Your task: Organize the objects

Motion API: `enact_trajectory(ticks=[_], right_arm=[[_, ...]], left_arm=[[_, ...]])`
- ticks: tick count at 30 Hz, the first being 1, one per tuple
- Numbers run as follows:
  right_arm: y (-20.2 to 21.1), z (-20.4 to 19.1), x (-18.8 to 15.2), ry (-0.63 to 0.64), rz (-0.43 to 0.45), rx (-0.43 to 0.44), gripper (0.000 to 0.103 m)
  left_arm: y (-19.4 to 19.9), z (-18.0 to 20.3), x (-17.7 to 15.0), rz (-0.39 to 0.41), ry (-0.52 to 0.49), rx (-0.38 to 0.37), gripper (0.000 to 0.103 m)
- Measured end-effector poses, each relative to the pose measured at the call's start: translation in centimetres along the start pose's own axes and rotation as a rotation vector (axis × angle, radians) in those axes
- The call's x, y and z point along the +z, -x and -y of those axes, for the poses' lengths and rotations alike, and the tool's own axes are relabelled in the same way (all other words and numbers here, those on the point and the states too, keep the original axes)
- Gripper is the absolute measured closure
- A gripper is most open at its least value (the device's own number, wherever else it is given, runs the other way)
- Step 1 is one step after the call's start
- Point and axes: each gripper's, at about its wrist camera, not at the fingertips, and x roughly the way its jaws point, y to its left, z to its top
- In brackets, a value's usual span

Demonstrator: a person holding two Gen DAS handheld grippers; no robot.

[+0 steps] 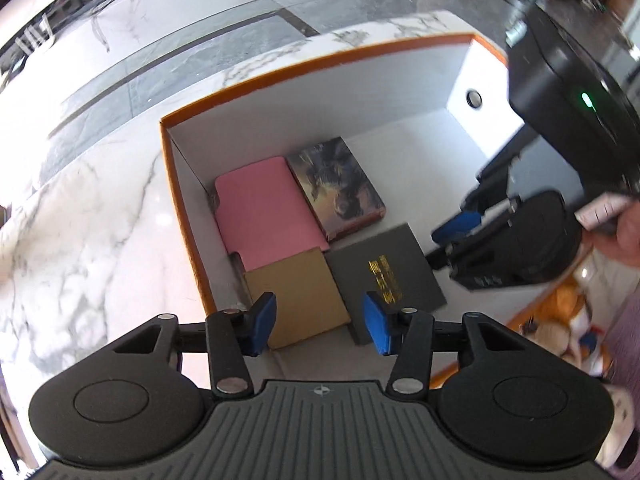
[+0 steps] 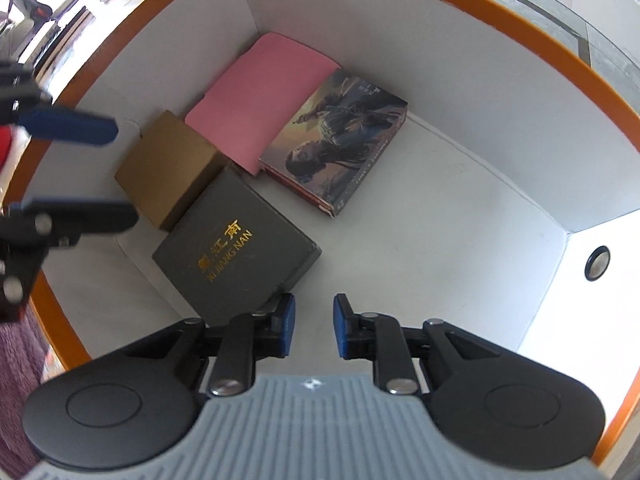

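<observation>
Big white box with an orange rim [image 1: 240, 84] sits on the marble desk [image 1: 92, 216], filling most of both views. Four things lie flat on its floor, packed into one corner: pink pouch [image 1: 264, 216], picture-cover book [image 1: 336, 184] touching its long side, tan cardboard box [image 1: 300, 296] touching the pink pouch's near end, and dark grey box with gold lettering [image 1: 384, 276] just beside the tan box. In the right wrist view the same cluster sits centre-left of frame: pink pouch [image 2: 264, 100], book [image 2: 344, 136], tan box [image 2: 168, 168], grey box [image 2: 240, 256].

Left hand-held gripper [image 1: 320, 326], lower centre of its frame, hangs over the tan and grey boxes, blue pads apart, nothing between them. It also shows at the left edge of the right wrist view [image 2: 76, 168], fingers spread, empty.

Right hand-held gripper [image 2: 314, 330], bottom centre of its frame, jaws narrowly parted with a small gap, nothing pinched; left pad sits just at the grey box's near corner, contact unclear. In the left wrist view it comes in from the right edge [image 1: 460, 236], above the box floor, blurred.

A metal eyelet [image 2: 598, 263] shows on the box end wall, right of frame.
</observation>
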Motion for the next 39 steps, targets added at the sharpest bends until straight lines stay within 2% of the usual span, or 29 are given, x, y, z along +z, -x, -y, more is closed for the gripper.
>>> enact_trajectory(ticks=[2, 4, 8, 11, 13, 15, 19, 24, 27, 31, 34, 39], right_arm=[[0.0, -0.3, 0.1, -0.011, 0.027, -0.013, 0.085], [0.0, -0.4, 0.3, -0.027, 0.043, -0.024, 0.091], [0.4, 0.1, 0.4, -0.073, 0.066, -0.023, 0.091], [0.6, 0.6, 0.3, -0.099, 0.057, -0.003, 0.09], [1.2, 0.8, 0.3, -0.11, 0.052, 0.011, 0.083], [1.8, 1.1, 0.2, -0.133, 0.023, 0.055, 0.08], [2.4, -0.1, -0.5, -0.188, -0.032, 0.133, 0.066], [1.1, -1.7, 0.4, -0.225, -0.14, 0.161, 0.066], [0.0, -2.4, 0.6, -0.222, -0.175, 0.139, 0.065], [-0.7, -2.8, 0.6, -0.213, -0.17, 0.107, 0.066], [-0.4, -2.9, 0.5, -0.203, -0.122, 0.114, 0.072], [-0.1, -3.6, -0.1, -0.184, -0.088, 0.094, 0.072]], left_arm=[[-0.1, 0.0, -0.3, -0.008, -0.032, 0.001, 0.049], [-0.1, 0.0, -0.4, -0.007, -0.054, -0.005, 0.052], [-0.3, 0.2, -0.2, -0.01, -0.085, -0.003, 0.057], [-0.5, 0.6, 0.0, -0.011, -0.132, 0.025, 0.06], [-0.4, 0.8, 0.2, -0.013, -0.172, 0.036, 0.06], [-0.4, 1.1, 0.4, -0.022, -0.235, 0.046, 0.06], [-0.8, 1.1, 1.2, -0.079, -0.296, 0.053, 0.06], [-1.6, 0.8, 2.0, -0.152, -0.307, -0.003, 0.062], [-2.3, 1.4, 2.1, -0.175, -0.34, 0.005, 0.061], [-2.9, 2.0, 2.0, -0.189, -0.384, 0.032, 0.061], [-3.4, 2.4, 1.8, -0.19, -0.41, 0.052, 0.06], [-3.8, 2.6, 1.3, -0.178, -0.412, 0.06, 0.056]])
